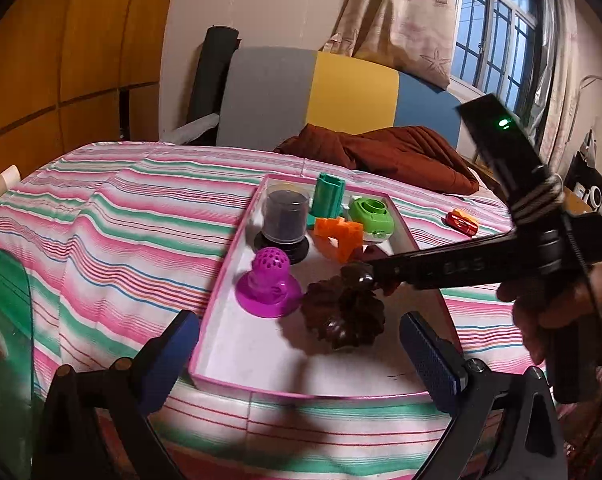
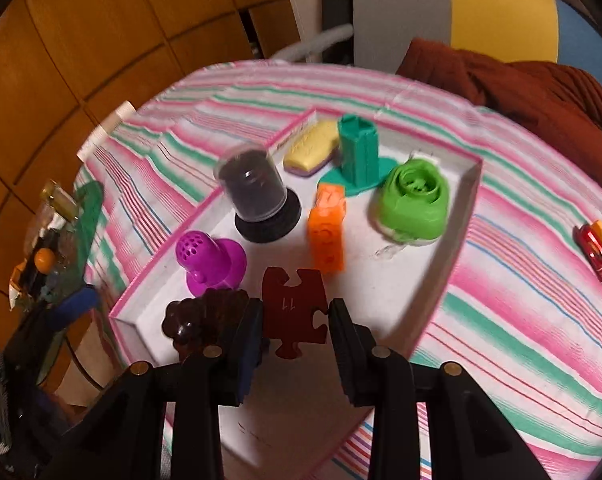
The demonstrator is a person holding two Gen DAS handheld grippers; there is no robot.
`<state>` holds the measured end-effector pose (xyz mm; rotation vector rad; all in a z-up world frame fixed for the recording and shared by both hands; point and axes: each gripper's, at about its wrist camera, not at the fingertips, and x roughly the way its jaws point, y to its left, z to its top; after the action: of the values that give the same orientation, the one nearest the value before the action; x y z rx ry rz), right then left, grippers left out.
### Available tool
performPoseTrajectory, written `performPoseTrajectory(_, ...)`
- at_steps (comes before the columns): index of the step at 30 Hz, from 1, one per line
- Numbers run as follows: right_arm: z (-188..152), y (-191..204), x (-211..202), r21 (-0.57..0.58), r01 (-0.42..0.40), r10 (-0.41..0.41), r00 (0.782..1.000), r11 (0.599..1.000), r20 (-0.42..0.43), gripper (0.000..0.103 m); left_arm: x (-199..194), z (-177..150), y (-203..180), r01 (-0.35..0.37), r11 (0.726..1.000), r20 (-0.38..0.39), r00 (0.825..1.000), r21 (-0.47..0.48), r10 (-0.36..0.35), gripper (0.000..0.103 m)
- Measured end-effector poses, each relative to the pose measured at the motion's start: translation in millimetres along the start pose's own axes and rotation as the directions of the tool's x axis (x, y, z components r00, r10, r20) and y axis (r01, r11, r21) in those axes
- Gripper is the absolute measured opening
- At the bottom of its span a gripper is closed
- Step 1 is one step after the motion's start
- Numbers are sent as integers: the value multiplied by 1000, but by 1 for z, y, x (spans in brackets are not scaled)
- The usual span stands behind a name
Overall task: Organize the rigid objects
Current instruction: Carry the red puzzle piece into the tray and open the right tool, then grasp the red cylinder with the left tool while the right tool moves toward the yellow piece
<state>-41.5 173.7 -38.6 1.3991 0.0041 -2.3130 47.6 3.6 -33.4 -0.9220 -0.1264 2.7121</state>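
A pink-rimmed white tray lies on a striped cloth. In it stand a purple perforated piece, a dark domed container, an orange block, a teal piece, a light green piece, a yellow soap-like piece and a dark brown ridged piece. My right gripper is shut on a dark red puzzle piece above the tray. My left gripper is open and empty at the tray's near edge.
A red toy car lies on the cloth right of the tray. A brown blanket and a grey, yellow and blue cushion lie behind. A green-edged glass surface with clutter stands at the left.
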Motion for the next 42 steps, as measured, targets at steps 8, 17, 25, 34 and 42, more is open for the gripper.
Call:
performPoseTrajectory(8, 11, 21, 11, -18, -29, 29, 1000, 999, 7, 31, -7, -2, 14, -12, 999, 12, 1000, -38, 12, 101)
performPoseTrajectory(17, 16, 4, -11, 30, -29, 25, 993, 999, 118, 35, -11, -4, 14, -11, 999, 17, 1000, -30, 12, 101)
performPoseTrajectory(25, -1, -13, -43, 38, 65, -70, 984, 997, 165, 35, -12, -5, 4, 13, 1000, 24, 1000, -10, -13, 101)
performPoseTrajectory(34, -26, -73, -60, 190, 110, -139, 980, 976, 145, 35, -6, -4, -11, 18, 999, 3, 1000, 34, -18, 102)
performPoseTrajectory(42, -44, -101, -65, 249, 155, -190, 974, 956, 121, 35, -8, -5, -24, 26, 996, 1, 1000, 79, -26, 102)
